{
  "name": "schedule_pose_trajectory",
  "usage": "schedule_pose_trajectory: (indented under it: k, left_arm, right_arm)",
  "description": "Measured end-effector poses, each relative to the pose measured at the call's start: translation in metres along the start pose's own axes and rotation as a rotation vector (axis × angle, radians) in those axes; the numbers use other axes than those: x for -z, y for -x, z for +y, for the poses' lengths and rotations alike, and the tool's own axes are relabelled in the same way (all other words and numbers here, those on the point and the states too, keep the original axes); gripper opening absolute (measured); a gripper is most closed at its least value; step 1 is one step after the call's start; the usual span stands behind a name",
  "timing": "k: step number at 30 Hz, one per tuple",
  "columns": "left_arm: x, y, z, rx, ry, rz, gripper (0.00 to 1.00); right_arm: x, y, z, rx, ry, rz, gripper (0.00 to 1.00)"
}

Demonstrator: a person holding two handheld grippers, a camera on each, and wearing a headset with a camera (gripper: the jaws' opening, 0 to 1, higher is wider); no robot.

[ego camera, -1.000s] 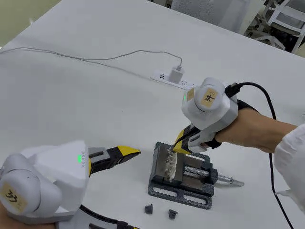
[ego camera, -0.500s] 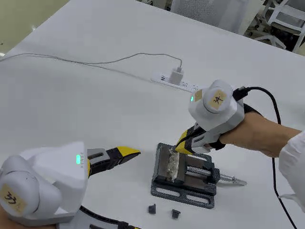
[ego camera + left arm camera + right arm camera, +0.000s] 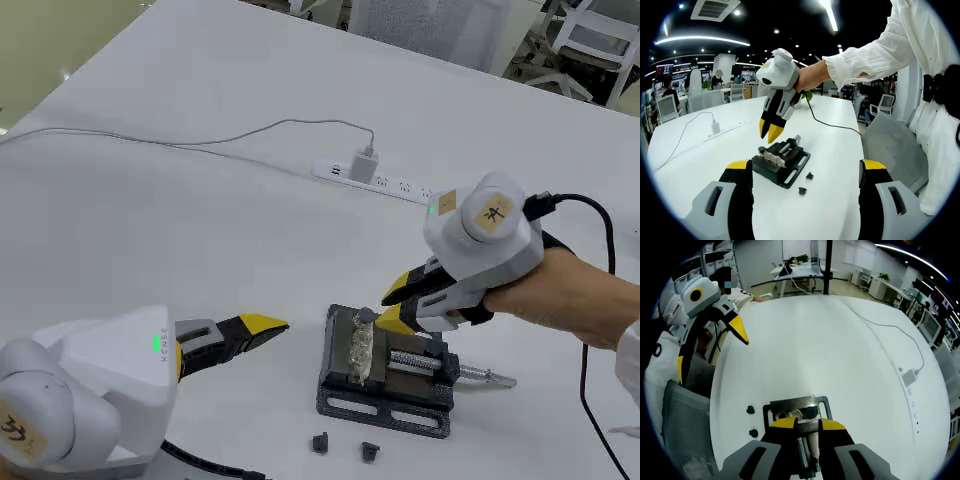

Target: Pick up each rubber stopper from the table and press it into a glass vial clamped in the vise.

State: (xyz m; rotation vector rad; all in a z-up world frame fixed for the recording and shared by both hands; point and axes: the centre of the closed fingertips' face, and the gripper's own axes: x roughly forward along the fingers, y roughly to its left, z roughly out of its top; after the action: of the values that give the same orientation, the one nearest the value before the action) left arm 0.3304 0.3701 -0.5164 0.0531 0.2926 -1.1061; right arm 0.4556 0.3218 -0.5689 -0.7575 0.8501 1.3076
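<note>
White workbench (image 3: 200, 200): right gripper (image 3: 382, 310), jaws slightly apart, is hovering over black metal vise (image 3: 385, 402); left gripper (image 3: 805, 165) is gaping. Next, judged: fetching dark rubber stopper (image 3: 320, 441).

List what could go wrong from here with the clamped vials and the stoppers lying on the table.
1. The right tool hangs close over the glass vials in the vise; an off-centre push could crack or tip one.
2. The loose stoppers are small and lie beside the vise base; the wide-open left tool might flick one away instead of gripping it.
</note>
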Motion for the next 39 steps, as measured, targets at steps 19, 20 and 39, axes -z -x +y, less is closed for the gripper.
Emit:
schedule_pose_trajectory:
  k: [19,20,39]
  left_arm:
    - [-0.004,0.003,-0.008,0.017,-0.027,0.028,0.86]
    - [-0.004,0.003,-0.009,0.018,-0.029,0.032,0.85]
    - [-0.005,0.0,-0.018,0.033,-0.048,0.065,0.84]
  right_arm:
    - [-0.007,0.063,0.022,0.106,-0.156,-0.291,0.25]
    - [-0.006,0.067,0.025,0.111,-0.156,-0.3,0.25]
    - [0.018,0.08,0.07,0.119,-0.2,-0.387,0.37]
